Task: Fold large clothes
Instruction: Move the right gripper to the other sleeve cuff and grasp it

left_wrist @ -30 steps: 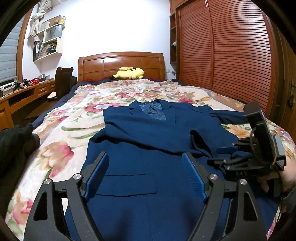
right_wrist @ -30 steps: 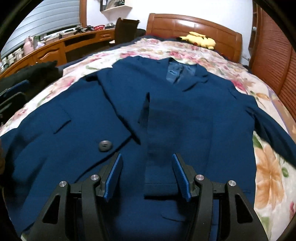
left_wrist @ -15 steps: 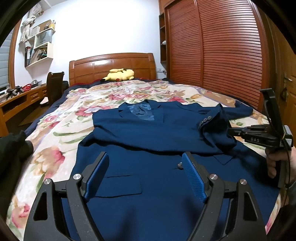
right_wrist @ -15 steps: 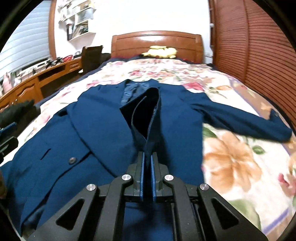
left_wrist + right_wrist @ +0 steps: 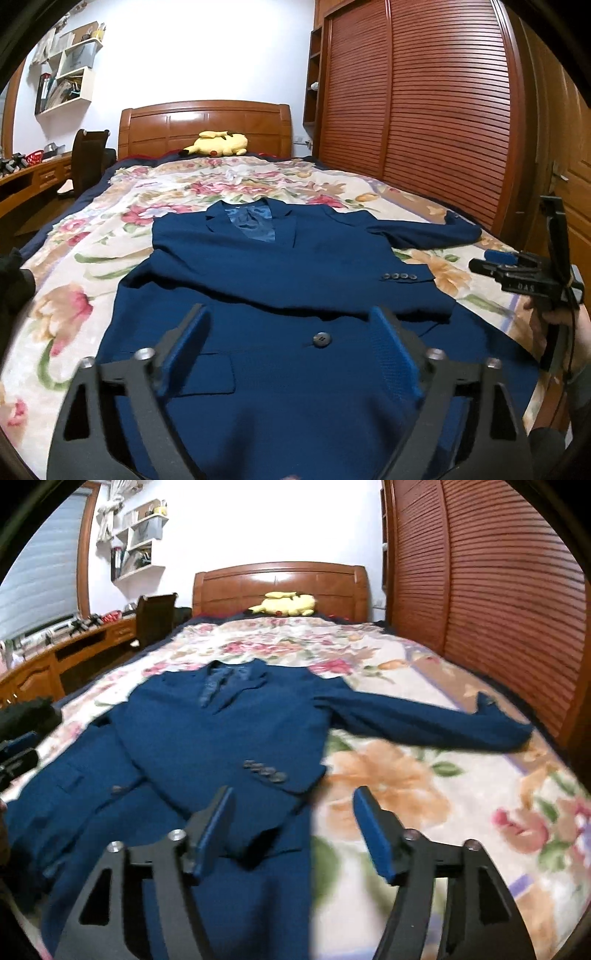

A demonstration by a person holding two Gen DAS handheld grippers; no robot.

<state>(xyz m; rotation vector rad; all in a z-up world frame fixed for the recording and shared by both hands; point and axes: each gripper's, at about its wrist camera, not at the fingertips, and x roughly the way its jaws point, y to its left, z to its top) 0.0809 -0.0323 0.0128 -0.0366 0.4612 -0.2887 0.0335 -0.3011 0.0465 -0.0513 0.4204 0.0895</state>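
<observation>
A navy suit jacket [image 5: 280, 280] lies face up on the floral bedspread [image 5: 92, 266], collar toward the headboard. One sleeve is folded across its chest, with the buttoned cuff [image 5: 400, 276] [image 5: 264, 770] at the jacket's right side. The other sleeve [image 5: 424, 720] stretches out flat to the right. My left gripper [image 5: 291, 343] hovers over the jacket's lower front near a button; its jaws are opening with nothing between the pads. My right gripper [image 5: 293, 827] [image 5: 491, 260], held by a hand at the bed's right side, is also opening, just short of the cuff and free of it.
A yellow plush toy [image 5: 216, 143] lies by the wooden headboard [image 5: 207, 125]. Slatted wardrobe doors [image 5: 424, 110] run along the right of the bed. A desk and chair [image 5: 88, 158] stand on the left. Dark clothing [image 5: 11, 280] lies at the bed's left edge.
The right gripper shut on the sleeve cuff, lifted it, carried it right across the chest, then let go and drew back. The left gripper's jaws widened.
</observation>
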